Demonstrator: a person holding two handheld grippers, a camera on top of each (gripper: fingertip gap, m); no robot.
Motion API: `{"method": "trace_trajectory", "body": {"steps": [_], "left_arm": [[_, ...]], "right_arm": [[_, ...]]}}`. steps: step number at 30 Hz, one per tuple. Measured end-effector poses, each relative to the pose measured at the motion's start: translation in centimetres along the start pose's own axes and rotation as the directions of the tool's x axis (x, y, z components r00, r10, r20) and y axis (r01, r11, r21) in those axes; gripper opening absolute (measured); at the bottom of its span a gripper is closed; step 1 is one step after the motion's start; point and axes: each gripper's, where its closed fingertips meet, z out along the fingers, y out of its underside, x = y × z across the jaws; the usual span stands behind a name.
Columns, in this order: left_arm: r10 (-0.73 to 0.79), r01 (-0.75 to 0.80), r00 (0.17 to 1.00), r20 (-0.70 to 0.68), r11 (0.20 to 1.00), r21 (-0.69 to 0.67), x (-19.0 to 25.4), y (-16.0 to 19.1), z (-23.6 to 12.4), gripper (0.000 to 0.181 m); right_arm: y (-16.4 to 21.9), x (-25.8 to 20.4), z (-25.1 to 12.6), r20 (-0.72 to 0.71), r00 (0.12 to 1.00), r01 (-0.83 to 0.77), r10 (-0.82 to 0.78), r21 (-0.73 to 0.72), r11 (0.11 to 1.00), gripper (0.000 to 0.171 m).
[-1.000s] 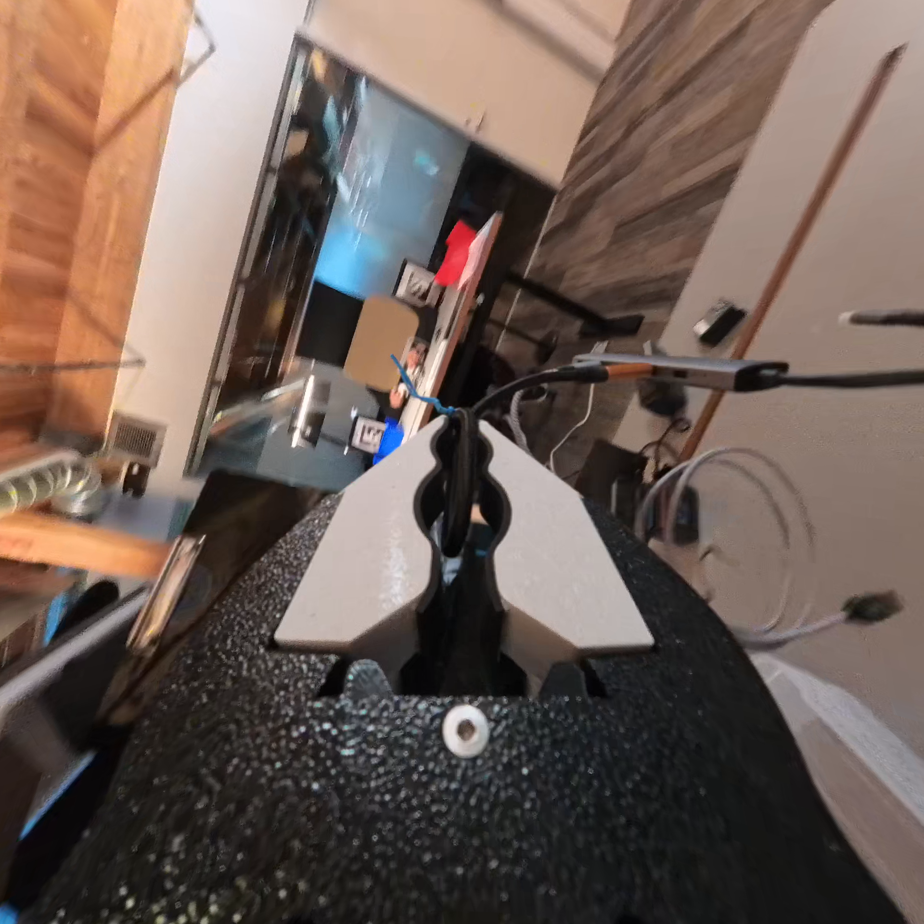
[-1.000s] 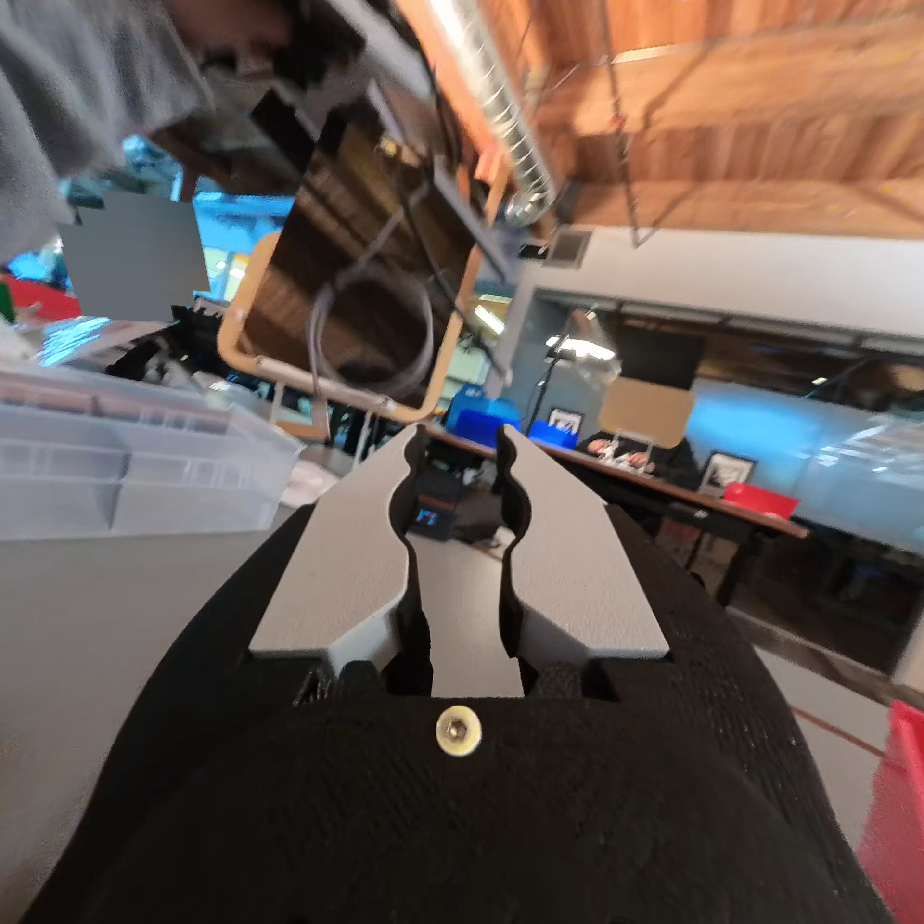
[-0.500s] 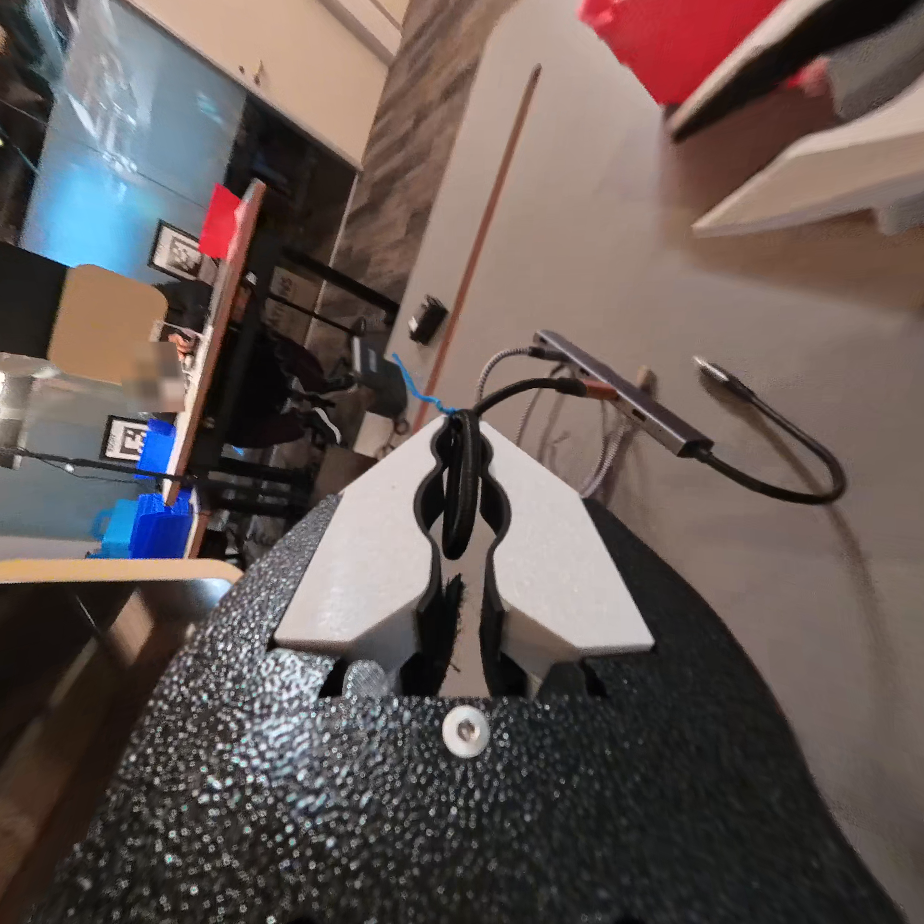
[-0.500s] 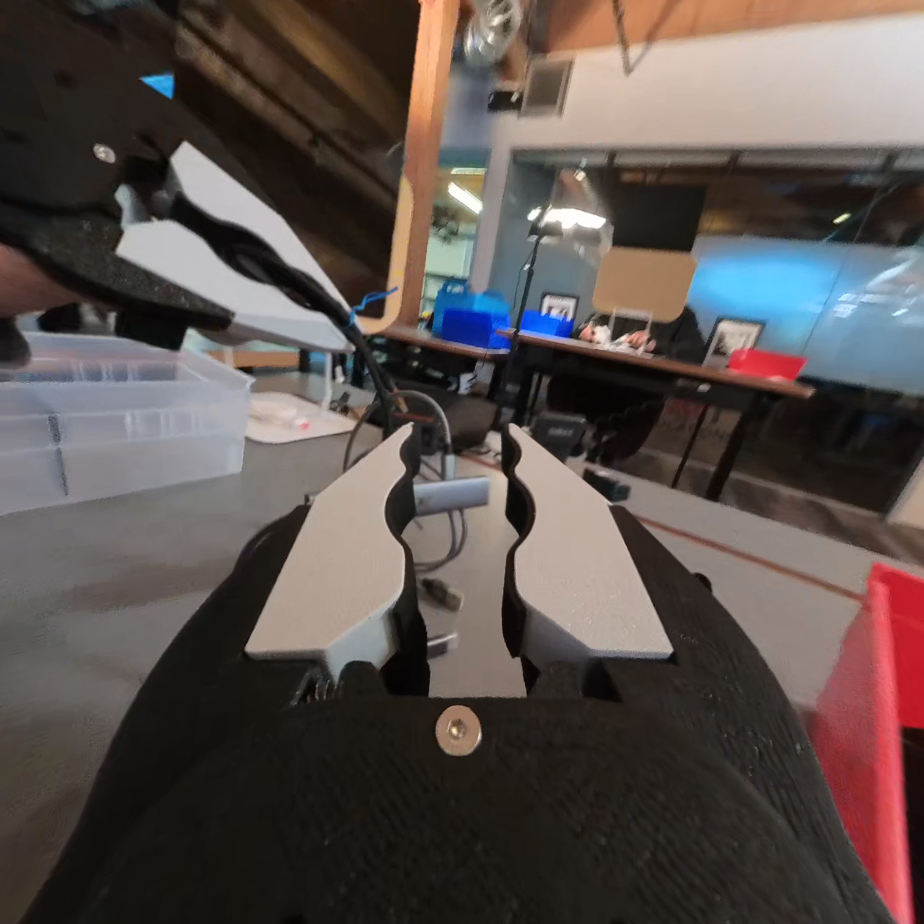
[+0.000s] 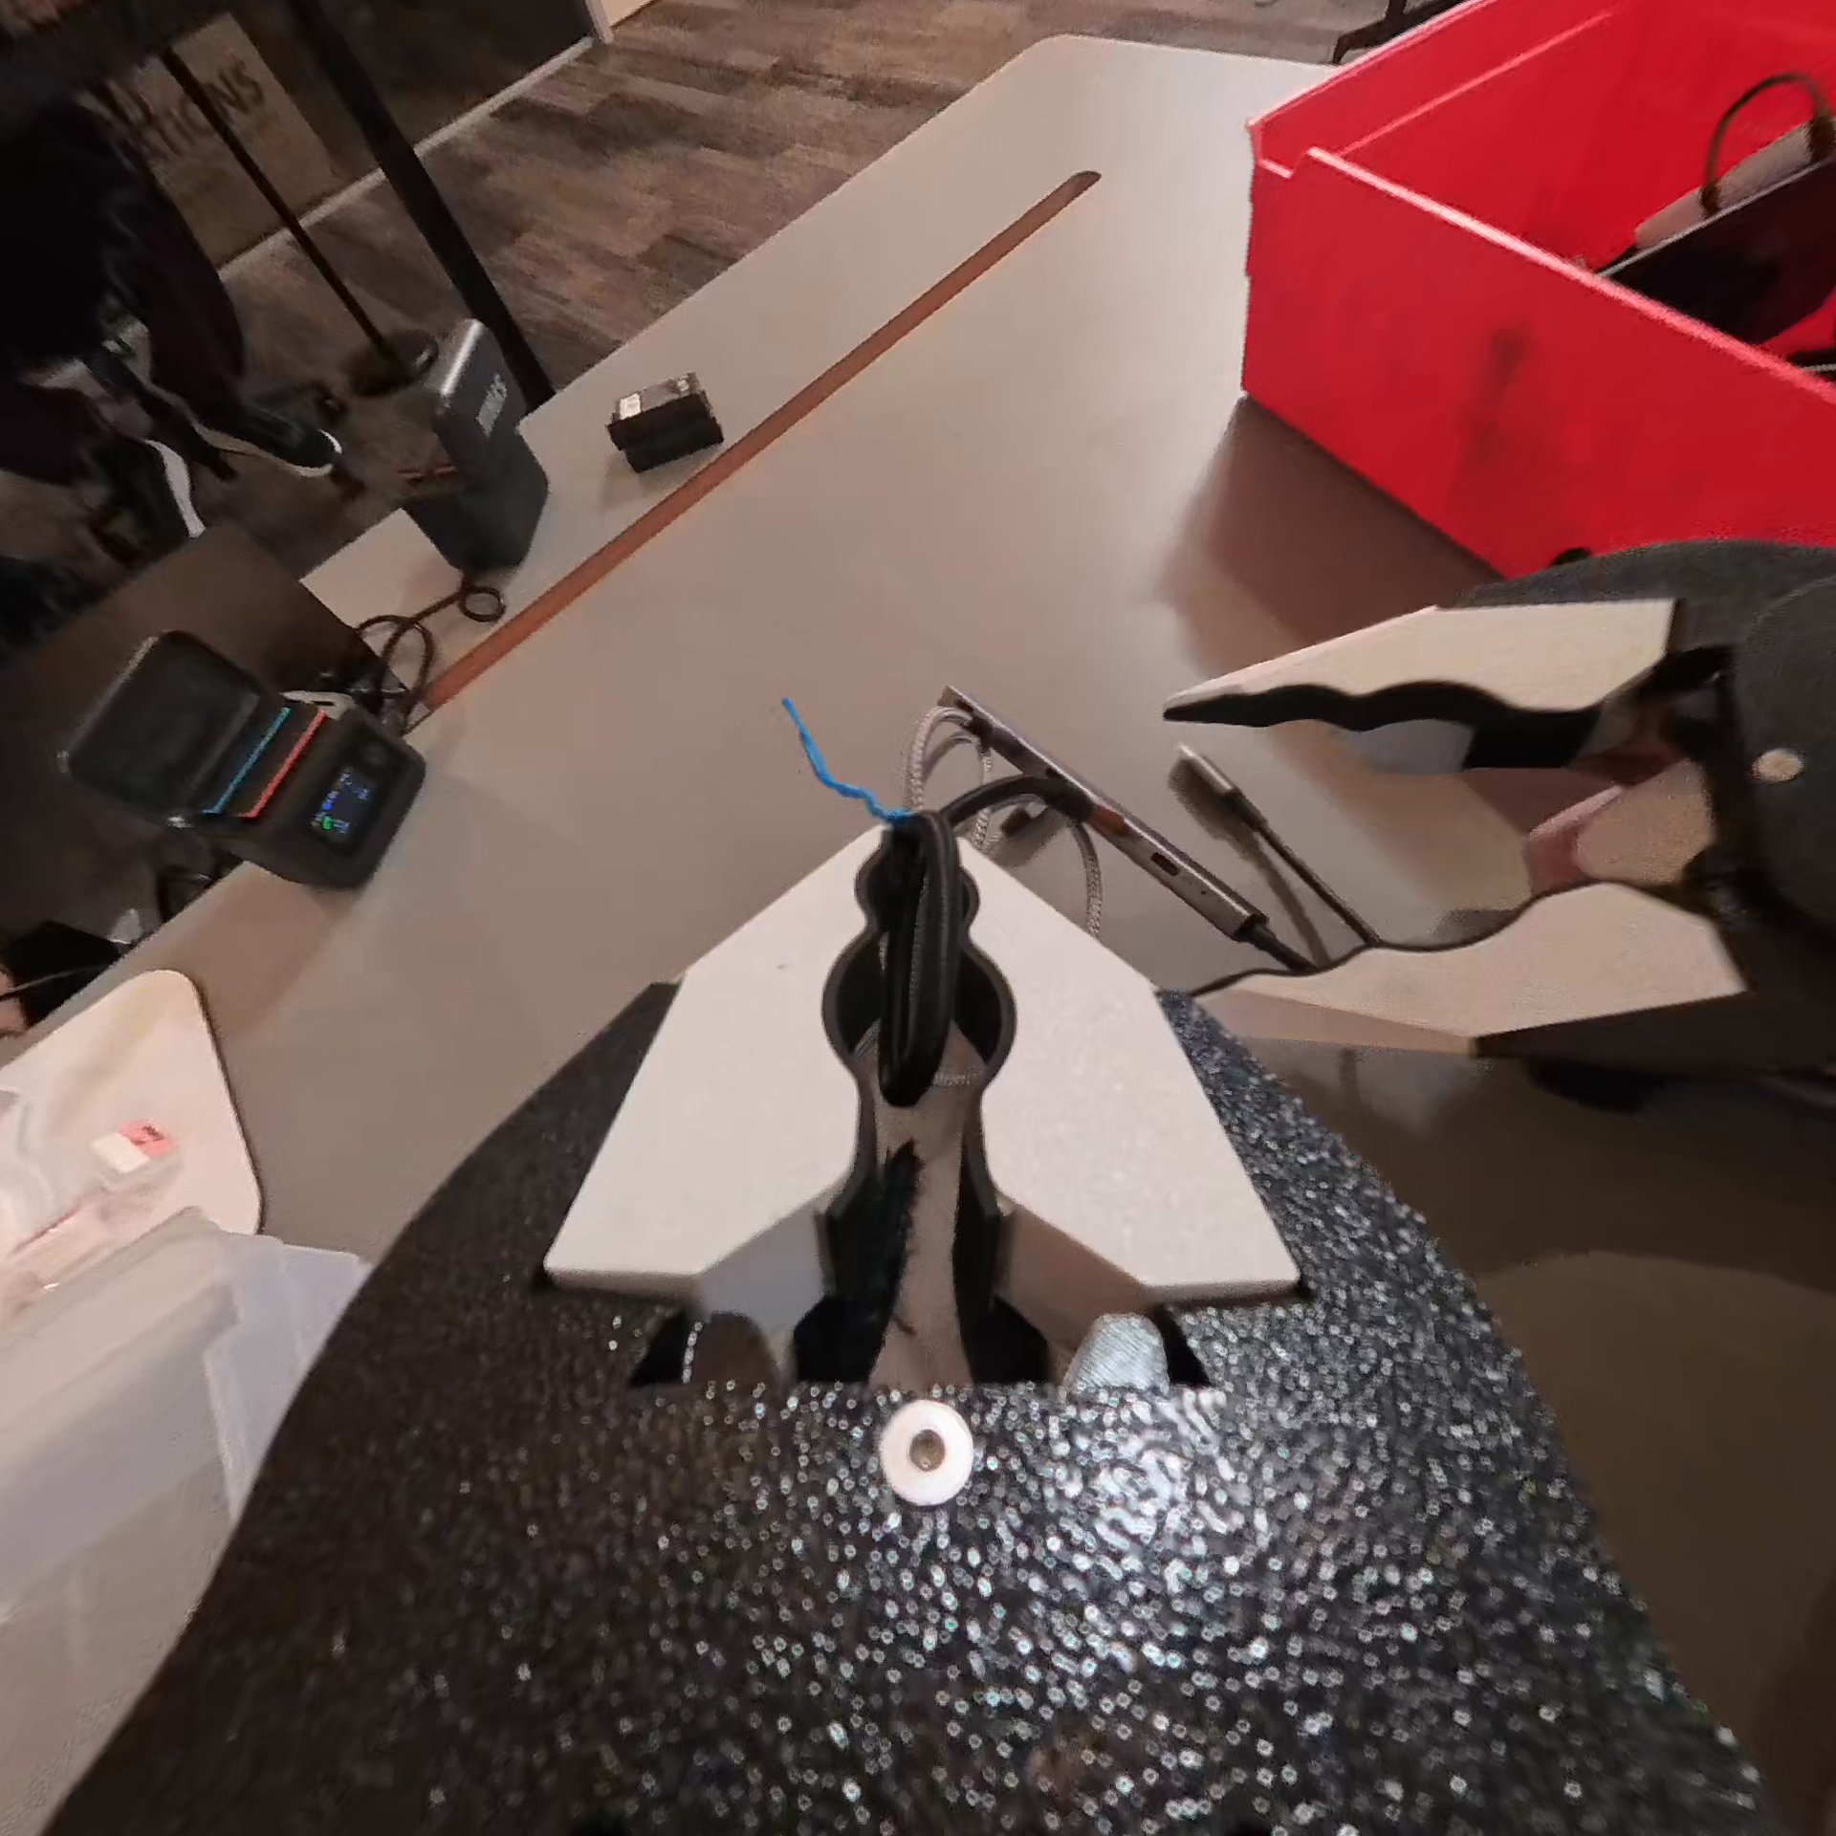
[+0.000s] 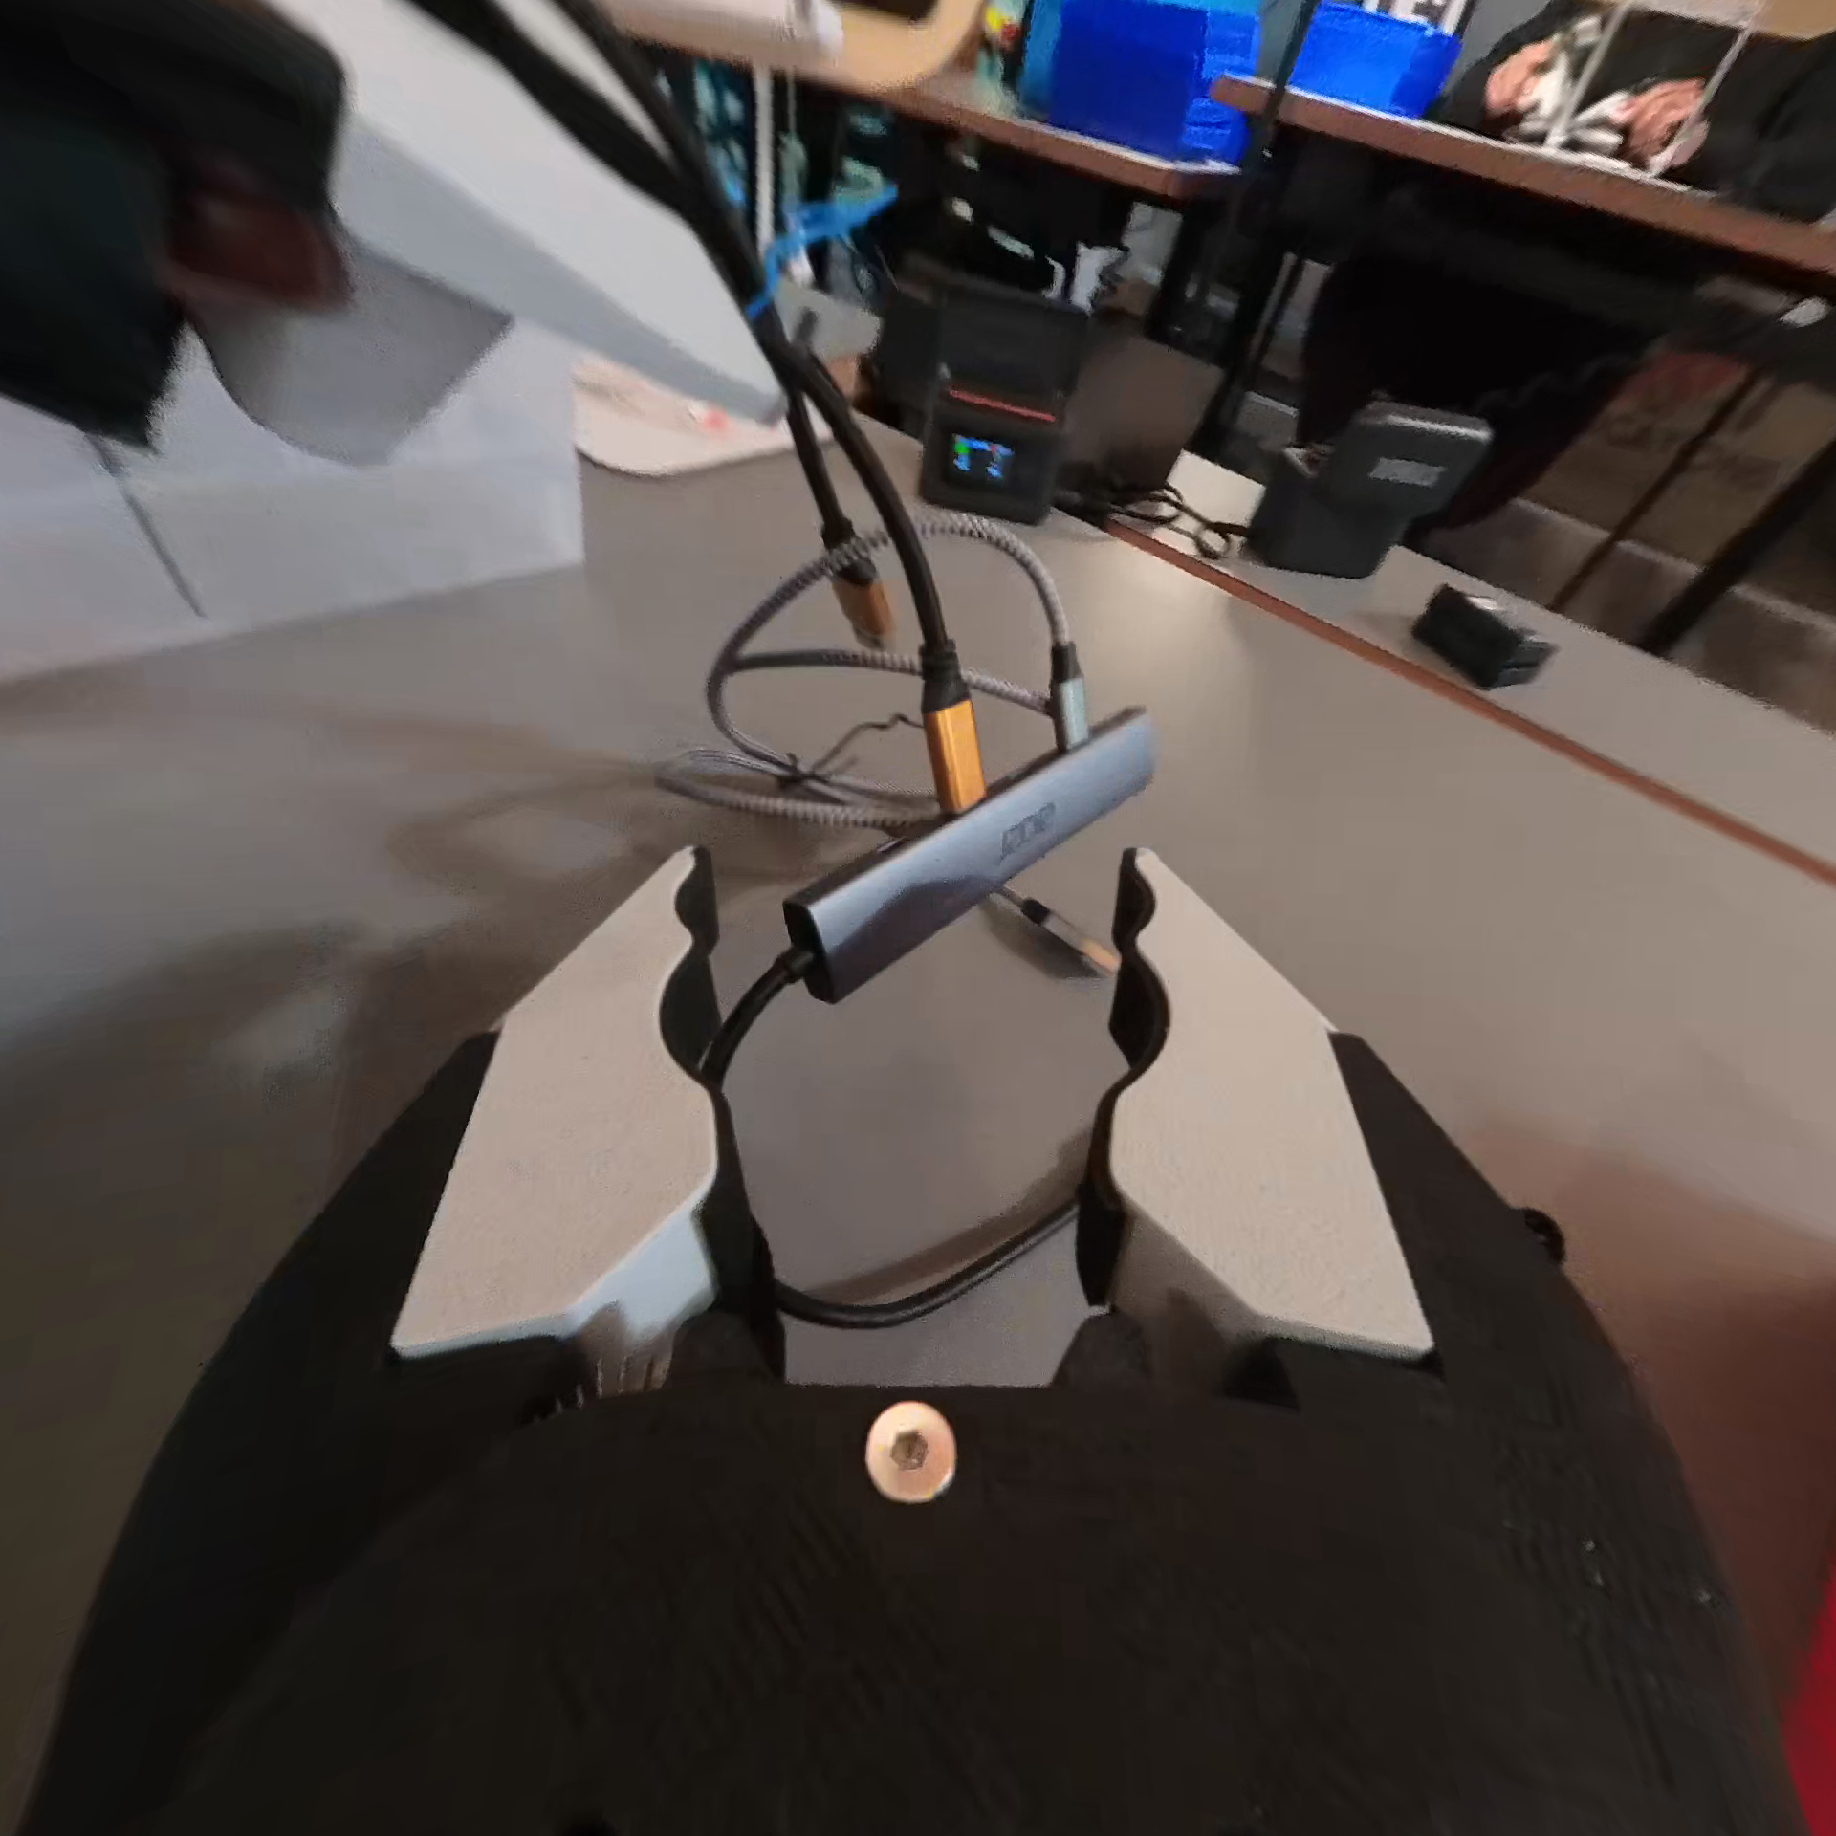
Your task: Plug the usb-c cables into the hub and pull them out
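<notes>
The grey hub point(image 6: 979, 849) is hanging tilted just above the grey table point(image 5: 894, 517), its near end lying between the tips of the right gripper point(image 6: 914, 894) without touching either finger. Two plugs are sitting in its upper edge: the gold-sleeved plug of the black cable point(image 6: 949, 740) and, beside it, the grey plug of a braided grey cable point(image 6: 1068, 695). A second gold plug point(image 6: 864, 596) is dangling free above the table. The hub's own black lead point(image 6: 894, 1292) is looping back between the right gripper's fingers.

The right gripper is standing wide open and gripping nothing.

The left gripper point(image 5: 919, 844) is pinching a folded bundle of the black cable point(image 5: 919, 954), its fingers closed tight on it near the tips; a blue twist tie point(image 5: 830, 765) is sticking out of the bundle.

Farther out, a red bin point(image 5: 1490, 328) is sitting at the table's far right, a clear plastic box point(image 5: 89, 1391) at the near left, and a small dark device with a lit screen point(image 5: 298, 795) at the left edge.
</notes>
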Motion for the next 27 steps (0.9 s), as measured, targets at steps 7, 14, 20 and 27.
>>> {"method": "trace_trajectory", "body": {"steps": [7,14,20,27], "left_arm": [[-0.071,0.080,0.987,-0.141,0.995,0.059,2.2,-1.1,-1.0,0.005],[0.017,0.041,0.978,-0.209,0.962,0.270,3.8,-3.5,-3.4,0.006],[0.009,-0.017,1.000,0.017,0.845,0.535,-0.4,-5.1,-7.7,0.016],[0.015,0.287,0.863,-0.505,0.808,0.515,4.5,-5.3,-7.3,0.057]], "right_arm": [[-0.3,3.7,-0.7,-0.245,0.936,0.250,-0.254,-0.049,0.967,0.010],[-2.3,3.8,-1.6,-0.171,0.964,0.215,-0.203,0.054,0.975,0.008],[-7.3,3.1,-5.5,0.124,0.992,-0.073,0.031,0.347,0.935,0.008],[-10.3,-1.2,-10.1,0.672,0.741,-0.338,-0.007,0.382,0.860,0.008]]}}
